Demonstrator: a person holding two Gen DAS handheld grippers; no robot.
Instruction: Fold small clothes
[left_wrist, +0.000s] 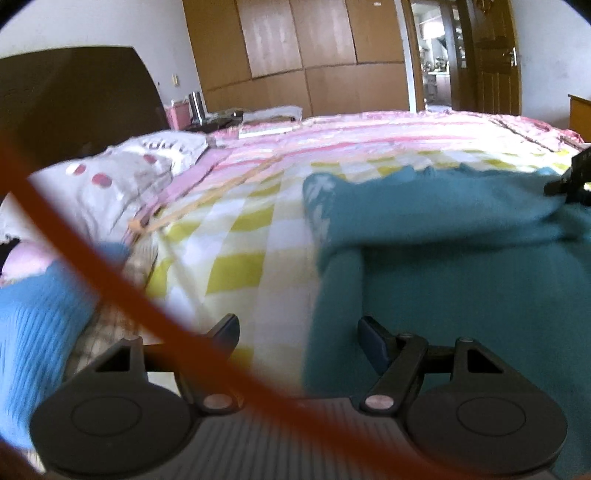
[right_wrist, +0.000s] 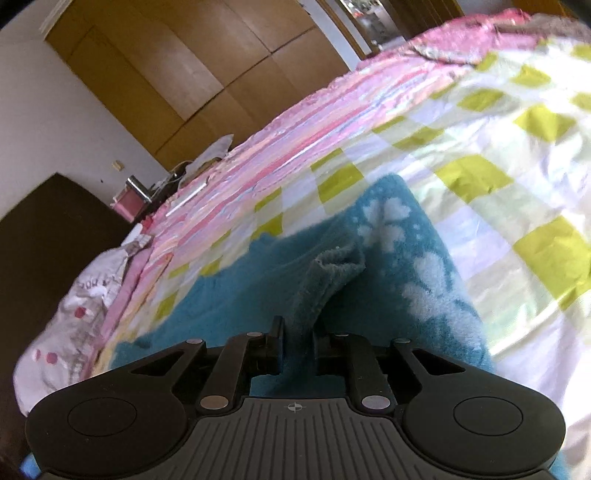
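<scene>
Pinching the teal garment (right_wrist: 303, 295), right gripper (right_wrist: 298, 347); left gripper (left_wrist: 299, 332) spread, empty.

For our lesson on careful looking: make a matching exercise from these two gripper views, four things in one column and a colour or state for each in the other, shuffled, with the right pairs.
Things:
1. left gripper
2. right gripper
3. bedspread
4. pillow

States or colours:
A. white with pink dots
B. shut on the teal garment
C. open, nothing between the fingers
D. yellow-green and white checks

Pairs: 1-C, 2-B, 3-D, 4-A
</scene>
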